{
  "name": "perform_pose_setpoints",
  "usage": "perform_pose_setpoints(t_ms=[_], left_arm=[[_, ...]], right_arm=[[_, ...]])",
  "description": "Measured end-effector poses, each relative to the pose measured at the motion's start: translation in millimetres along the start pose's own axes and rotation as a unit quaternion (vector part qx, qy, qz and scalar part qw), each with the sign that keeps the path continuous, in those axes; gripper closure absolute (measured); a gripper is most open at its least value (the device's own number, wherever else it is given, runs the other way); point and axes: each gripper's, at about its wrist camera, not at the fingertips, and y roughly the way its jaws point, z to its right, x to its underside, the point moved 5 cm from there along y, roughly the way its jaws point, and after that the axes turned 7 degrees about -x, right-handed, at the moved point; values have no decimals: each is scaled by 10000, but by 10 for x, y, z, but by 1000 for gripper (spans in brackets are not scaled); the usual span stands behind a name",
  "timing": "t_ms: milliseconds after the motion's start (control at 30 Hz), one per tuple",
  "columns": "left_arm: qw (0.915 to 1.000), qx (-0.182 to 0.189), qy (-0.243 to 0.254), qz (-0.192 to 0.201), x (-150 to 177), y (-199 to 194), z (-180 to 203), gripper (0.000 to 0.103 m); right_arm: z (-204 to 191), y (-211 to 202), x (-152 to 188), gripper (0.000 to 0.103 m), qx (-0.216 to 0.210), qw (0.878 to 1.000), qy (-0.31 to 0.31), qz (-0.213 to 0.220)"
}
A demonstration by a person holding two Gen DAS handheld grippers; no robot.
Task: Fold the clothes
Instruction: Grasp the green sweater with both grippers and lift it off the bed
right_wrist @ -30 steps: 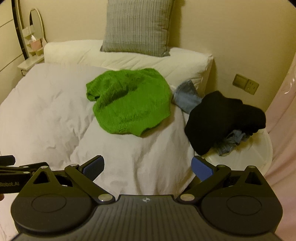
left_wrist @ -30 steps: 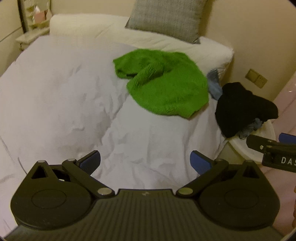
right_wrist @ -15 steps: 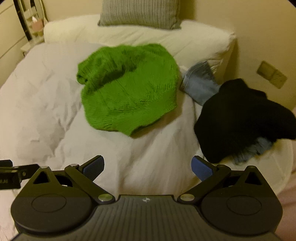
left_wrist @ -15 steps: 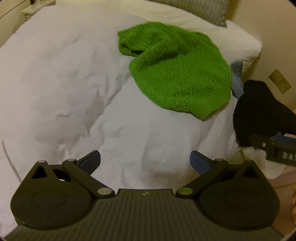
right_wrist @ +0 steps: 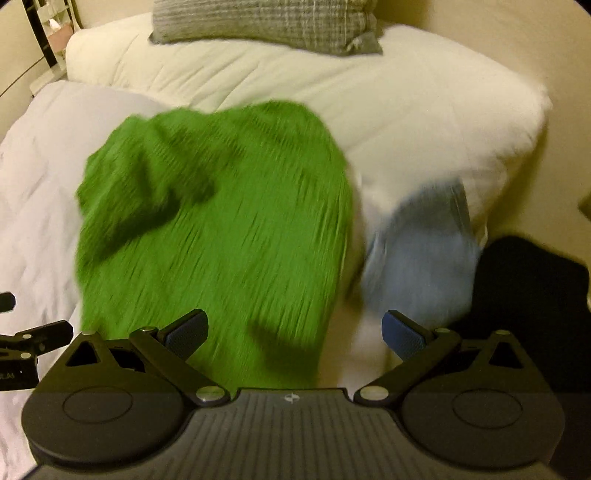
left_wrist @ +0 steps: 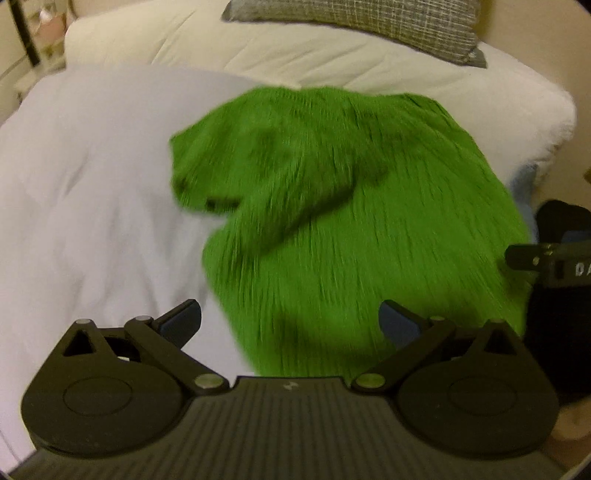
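Observation:
A crumpled green knitted sweater (left_wrist: 332, 229) (right_wrist: 221, 240) lies on the white duvet (left_wrist: 81, 206) (right_wrist: 33, 206), just below the pillows. My left gripper (left_wrist: 290, 317) is open, its blue-padded fingers spread over the sweater's near hem with nothing between them. My right gripper (right_wrist: 293, 326) is open too, hovering over the sweater's near right edge. The right gripper's body shows at the right edge of the left wrist view. Both views are blurred by motion.
A white pillow (left_wrist: 332, 55) (right_wrist: 406, 110) and a grey cushion (left_wrist: 362, 18) (right_wrist: 266, 22) lie behind the sweater. Right of it sit a light blue garment (right_wrist: 421, 251) and a black garment (right_wrist: 532, 295) (left_wrist: 561, 229). A nightstand (right_wrist: 51, 44) stands far left.
Both grippers have moved forward toward the green sweater, which now fills the middle of each view. Their fingers stayed open.

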Motion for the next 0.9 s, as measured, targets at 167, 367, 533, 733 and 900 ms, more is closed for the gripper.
perform_pose_setpoints(t_ms=[167, 367, 533, 733, 900], left_arm=[[9993, -59, 367, 102, -325, 496, 84, 5], [9984, -38, 534, 179, -512, 794, 61, 68], [9971, 559, 154, 499, -546, 479, -128, 91], [9845, 1071, -437, 1319, -438, -397, -418, 93], [9683, 893, -1226, 1982, -56, -1271, -1044, 93]], right_arm=[[242, 530, -410, 0, 202, 9997, -107, -33], [220, 792, -538, 58, -484, 9986, -214, -56], [111, 539, -597, 85, -1077, 9937, -293, 130], [-313, 26, -697, 87, -2366, 9702, -231, 463], [-930, -540, -610, 87, -3156, 9436, -615, 791]])
